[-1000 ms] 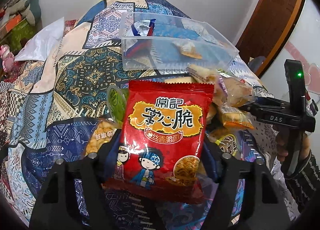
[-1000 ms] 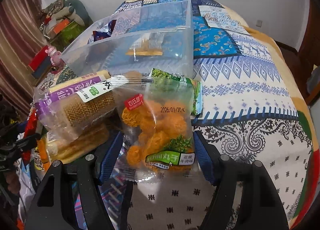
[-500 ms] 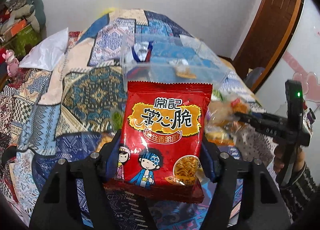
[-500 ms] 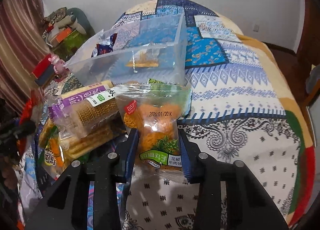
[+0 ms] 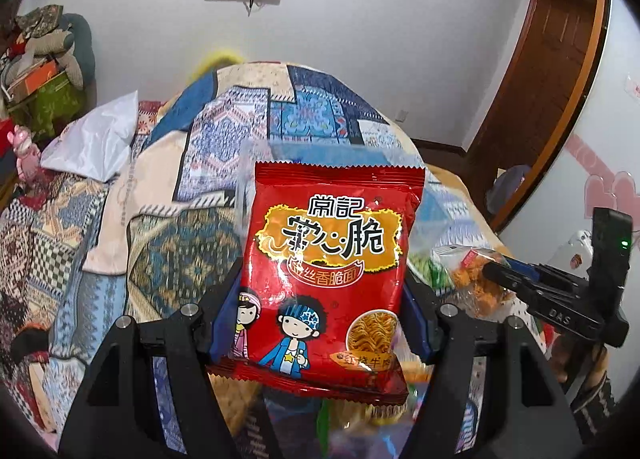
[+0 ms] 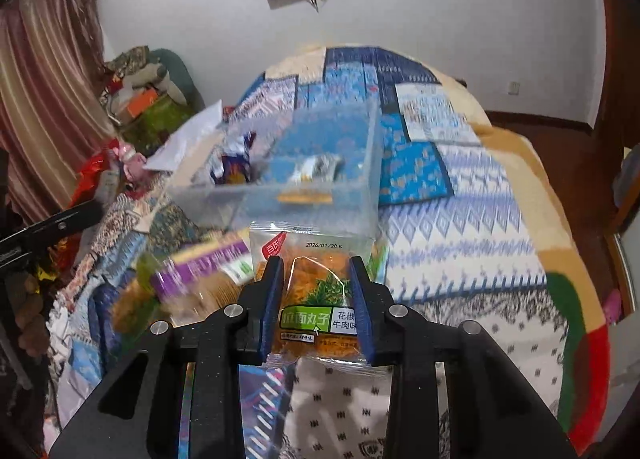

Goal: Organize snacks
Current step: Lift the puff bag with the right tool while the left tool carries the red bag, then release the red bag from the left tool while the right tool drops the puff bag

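My left gripper [image 5: 320, 291] is shut on a red noodle snack bag [image 5: 332, 259] and holds it up above the bed. My right gripper [image 6: 318, 279] is shut on a clear packet of orange snack balls [image 6: 316, 291], lifted off the bed; the packet also shows in the left wrist view [image 5: 472, 279] at the right. A clear plastic bin [image 6: 312, 183] stands on the quilt ahead, holding a few small packets. The red bag hides most of the bin in the left wrist view.
A pile of snack packets with a purple-labelled cracker pack [image 6: 200, 271] lies left of my right gripper. The patterned quilt [image 6: 460, 219] covers the bed. A white pillow [image 5: 96, 139] and clutter lie at the left. A wooden door [image 5: 552, 71] stands at the right.
My right gripper closed on the orange snack packet and lifted it. My left gripper raised the red bag higher. Both views tilted up toward the wall.
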`<action>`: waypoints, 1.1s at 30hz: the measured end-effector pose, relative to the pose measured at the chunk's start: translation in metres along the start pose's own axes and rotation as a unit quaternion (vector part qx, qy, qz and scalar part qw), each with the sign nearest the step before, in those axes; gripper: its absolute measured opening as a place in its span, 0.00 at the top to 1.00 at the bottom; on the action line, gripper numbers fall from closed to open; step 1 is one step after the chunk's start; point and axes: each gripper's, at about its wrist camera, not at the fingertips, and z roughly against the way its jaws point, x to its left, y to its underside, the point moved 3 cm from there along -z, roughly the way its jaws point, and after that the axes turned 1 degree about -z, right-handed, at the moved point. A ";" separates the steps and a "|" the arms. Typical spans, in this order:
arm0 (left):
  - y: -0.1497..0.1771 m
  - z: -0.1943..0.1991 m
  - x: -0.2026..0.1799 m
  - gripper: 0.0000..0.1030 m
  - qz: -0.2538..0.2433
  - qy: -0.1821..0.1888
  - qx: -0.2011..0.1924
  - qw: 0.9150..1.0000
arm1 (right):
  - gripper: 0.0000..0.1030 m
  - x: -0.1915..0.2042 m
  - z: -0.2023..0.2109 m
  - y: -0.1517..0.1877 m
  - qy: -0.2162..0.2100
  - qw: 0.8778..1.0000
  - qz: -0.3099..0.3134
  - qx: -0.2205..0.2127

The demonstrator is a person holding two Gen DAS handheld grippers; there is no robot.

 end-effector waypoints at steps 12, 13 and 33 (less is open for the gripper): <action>-0.054 -0.039 -0.016 0.34 -0.011 0.003 -0.001 1.000 | 0.71 0.006 -0.004 -0.054 -0.018 0.998 0.002 -0.056; -0.056 -0.044 -0.017 0.34 -0.012 0.003 0.001 1.000 | 0.71 0.007 -0.007 -0.058 -0.018 0.998 0.002 -0.058; -0.073 -0.161 -0.017 0.34 -0.014 -0.016 0.066 0.998 | 0.71 0.002 -0.093 -0.088 0.000 0.999 0.032 -0.021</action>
